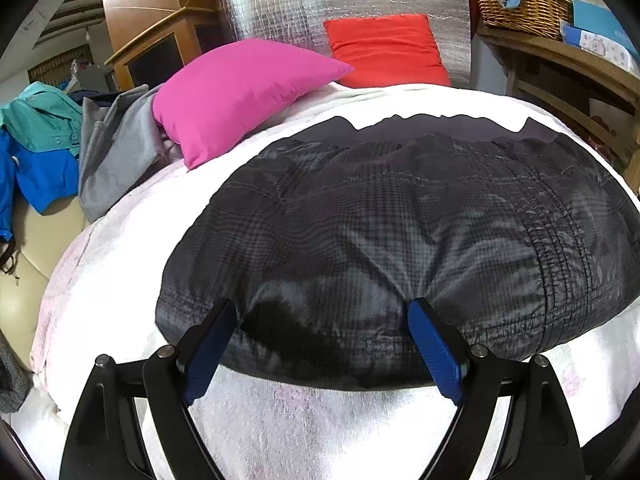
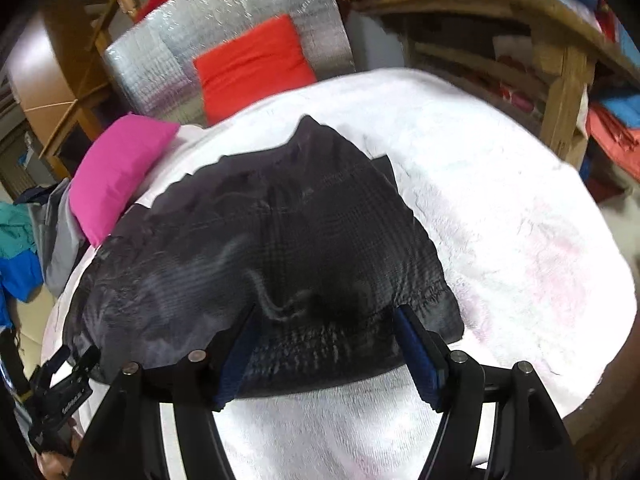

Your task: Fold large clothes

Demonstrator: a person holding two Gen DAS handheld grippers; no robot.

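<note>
A dark plaid padded jacket (image 1: pixel 380 220) lies spread on a white fluffy blanket (image 1: pixel 280 432) that covers the bed. My left gripper (image 1: pixel 323 308) stands wide open over the jacket's near hem, and its blue fingertips (image 1: pixel 420 312) dent the cloth without pinching it. In the right wrist view the same jacket (image 2: pixel 280 248) is blurred, with a pale drawcord on it. My right gripper (image 2: pixel 326 312) is open at the jacket's near right edge, the hem lying loose between its fingers.
A pink pillow (image 1: pixel 240 92) and a red pillow (image 1: pixel 384 50) lie at the bed's far side, against a silver foil panel (image 1: pixel 320 0). Grey, teal and blue clothes (image 1: pixel 120 152) are piled at the left. Wooden shelves (image 2: pixel 560 80) and a wicker basket (image 1: pixel 520 0) stand at the right.
</note>
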